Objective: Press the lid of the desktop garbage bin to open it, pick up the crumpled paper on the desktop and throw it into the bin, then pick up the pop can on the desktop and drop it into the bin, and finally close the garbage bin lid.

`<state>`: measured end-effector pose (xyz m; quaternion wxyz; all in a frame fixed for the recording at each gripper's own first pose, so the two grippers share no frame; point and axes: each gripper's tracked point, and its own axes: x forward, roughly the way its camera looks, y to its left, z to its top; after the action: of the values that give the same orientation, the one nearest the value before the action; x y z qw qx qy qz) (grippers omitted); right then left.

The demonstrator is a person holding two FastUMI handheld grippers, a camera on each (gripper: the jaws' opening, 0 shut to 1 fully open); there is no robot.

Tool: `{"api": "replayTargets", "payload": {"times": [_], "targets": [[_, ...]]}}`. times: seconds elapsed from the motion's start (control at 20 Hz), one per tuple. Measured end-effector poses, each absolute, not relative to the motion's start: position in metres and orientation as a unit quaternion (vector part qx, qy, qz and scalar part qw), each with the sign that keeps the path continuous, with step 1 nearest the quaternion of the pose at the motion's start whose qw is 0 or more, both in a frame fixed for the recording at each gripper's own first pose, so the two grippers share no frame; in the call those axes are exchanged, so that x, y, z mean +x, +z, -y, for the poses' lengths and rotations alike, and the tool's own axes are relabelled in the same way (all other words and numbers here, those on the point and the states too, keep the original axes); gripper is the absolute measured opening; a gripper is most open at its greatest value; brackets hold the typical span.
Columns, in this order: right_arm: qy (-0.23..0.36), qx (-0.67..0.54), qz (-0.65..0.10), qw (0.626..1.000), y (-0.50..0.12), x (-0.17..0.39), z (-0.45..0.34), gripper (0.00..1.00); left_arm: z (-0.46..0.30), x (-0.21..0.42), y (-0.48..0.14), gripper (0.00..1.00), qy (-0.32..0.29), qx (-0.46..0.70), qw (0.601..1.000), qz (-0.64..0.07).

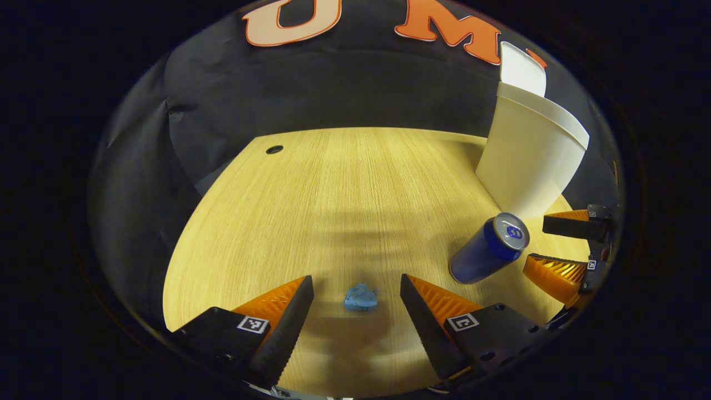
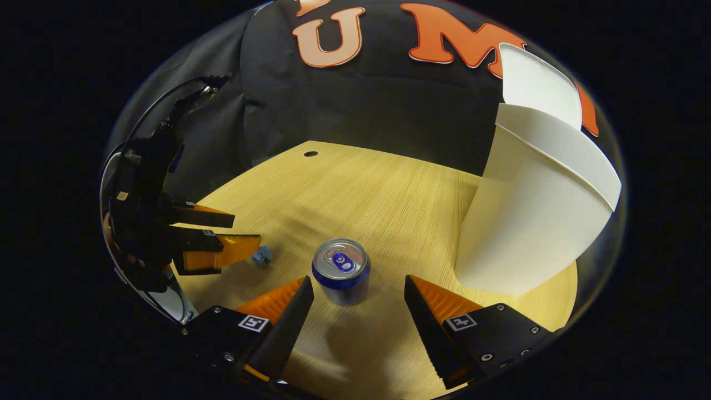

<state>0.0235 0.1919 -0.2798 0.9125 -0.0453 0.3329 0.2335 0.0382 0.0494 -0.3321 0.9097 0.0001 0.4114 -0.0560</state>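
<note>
Left gripper view: we look along the left gripper (image 1: 355,294), whose two wedge-shaped, saw-edged fingers stand wide apart, clamping nothing.
Crumpled paper (image 1: 360,298): we see a small blue wad with creased, irregular folds, lying on the desktop between those fingers and touching neither.
Desktop (image 1: 333,189): pale wood with fine straight grain, a rounded far edge and a small dark hole near its far left corner.
Pop can (image 1: 489,249): a smooth blue cylinder with a silver top and blue pull-tab, standing upright to the right of the paper, near the bin's base.
Garbage bin (image 1: 527,161): plain matte white and tapered, at the far right of the desktop; its lid (image 1: 521,69) stands raised above the rim.
Right gripper view: we find the right gripper (image 2: 358,303) with fingers also spread apart; the can stands between and just beyond their tips, untouched, with the bin to its right.
</note>
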Motion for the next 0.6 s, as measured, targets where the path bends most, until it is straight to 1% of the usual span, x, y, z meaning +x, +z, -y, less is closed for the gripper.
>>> {"api": "replayTargets", "payload": {"times": [0.15, 0.2, 0.3, 0.35, 0.45, 0.5, 0.6], "targets": [[0.237, -0.045, -0.341, 0.909, -0.288, 0.025, -0.195, 0.99, -0.052, 0.034, -0.35, 1.0, -0.052, 0.012, 0.901, -0.431], [0.238, -0.046, -0.343, 0.908, -0.291, 0.026, -0.196, 0.99, -0.053, 0.031, -0.356, 0.98, -0.049, 0.019, 0.898, -0.436], [0.239, -0.045, -0.346, 0.906, -0.294, 0.025, -0.197, 0.99, -0.051, 0.026, -0.36, 0.98, -0.052, 0.022, 0.894, -0.445], [0.241, -0.044, -0.348, 0.905, -0.296, 0.025, -0.199, 0.99, -0.052, 0.027, -0.362, 1.0, -0.055, 0.025, 0.894, -0.445], [0.242, -0.042, -0.352, 0.903, -0.301, 0.026, -0.2, 0.99, -0.054, 0.027, -0.365, 1.0, -0.058, 0.049, 0.891, -0.448], [0.243, -0.042, -0.353, 0.902, -0.303, 0.025, -0.201, 0.99, -0.057, 0.023, -0.367, 0.98, -0.056, 0.066, 0.887, -0.454], [0.245, -0.041, -0.353, 0.902, -0.303, 0.026, -0.202, 0.99, -0.054, 0.023, -0.379, 0.86, -0.062, 0.068, 0.885, -0.457]]}}
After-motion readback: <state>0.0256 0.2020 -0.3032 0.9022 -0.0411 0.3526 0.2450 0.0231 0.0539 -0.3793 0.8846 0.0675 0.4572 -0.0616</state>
